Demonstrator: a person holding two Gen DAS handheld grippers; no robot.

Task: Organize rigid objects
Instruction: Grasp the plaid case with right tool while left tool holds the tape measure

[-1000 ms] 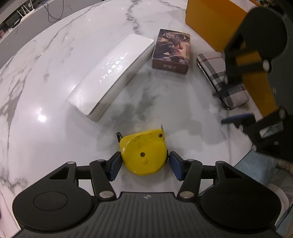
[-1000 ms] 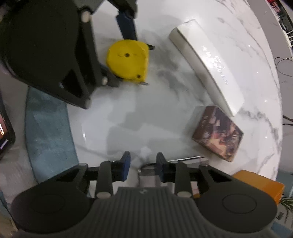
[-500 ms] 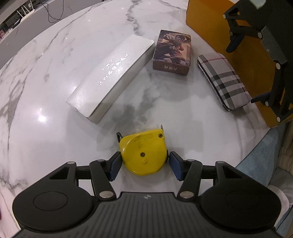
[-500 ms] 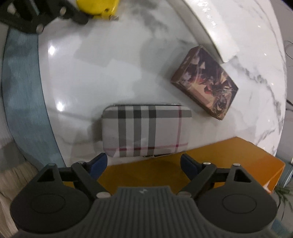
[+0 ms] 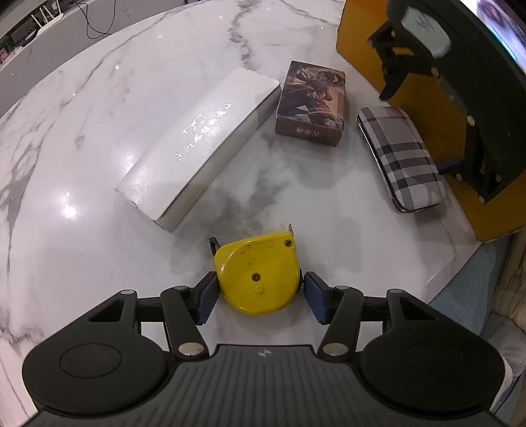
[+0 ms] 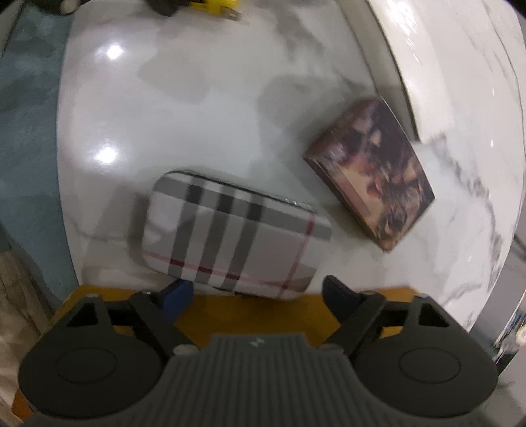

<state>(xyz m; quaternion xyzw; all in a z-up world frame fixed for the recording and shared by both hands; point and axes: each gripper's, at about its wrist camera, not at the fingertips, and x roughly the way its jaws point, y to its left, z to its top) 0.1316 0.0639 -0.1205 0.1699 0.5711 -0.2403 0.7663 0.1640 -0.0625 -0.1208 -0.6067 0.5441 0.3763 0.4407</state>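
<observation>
White marble table (image 5: 98, 108), grey-veined and glossy, is recorded in the left wrist view, with a grey floor and cables beyond its far edge. The left gripper (image 5: 259, 292) is seen low over the near edge, its blue pads set at either side of a yellow tape measure (image 5: 256, 272). The left pad appears to touch the casing; a thin gap is noted at the right pad, so a firm grip cannot be confirmed. The tape measure lies flat, scuffed, with two screws visible. Beyond it a long white box (image 5: 200, 144) lies diagonally, a picture box (image 5: 312, 101) just beside its far end, and a plaid case (image 5: 401, 157) to the right, just beside an orange box (image 5: 427, 108). The right gripper (image 5: 440, 121) is partly cut off at the upper right, over the orange box.

Right wrist view is blurred by motion. The right gripper (image 6: 256, 292) is shown with jaws wide and nothing between them, above the orange box (image 6: 250, 315), whose extent is hidden behind the gripper body. The plaid case (image 6: 233, 230) lies just ahead of the pads. The picture box (image 6: 371, 170) lies to its right. The white box (image 6: 437, 49) and tape measure (image 6: 213, 5) are cut off at the top edge. A blue rug (image 6: 29, 82) is seen on the left, clearer than in the other view.
</observation>
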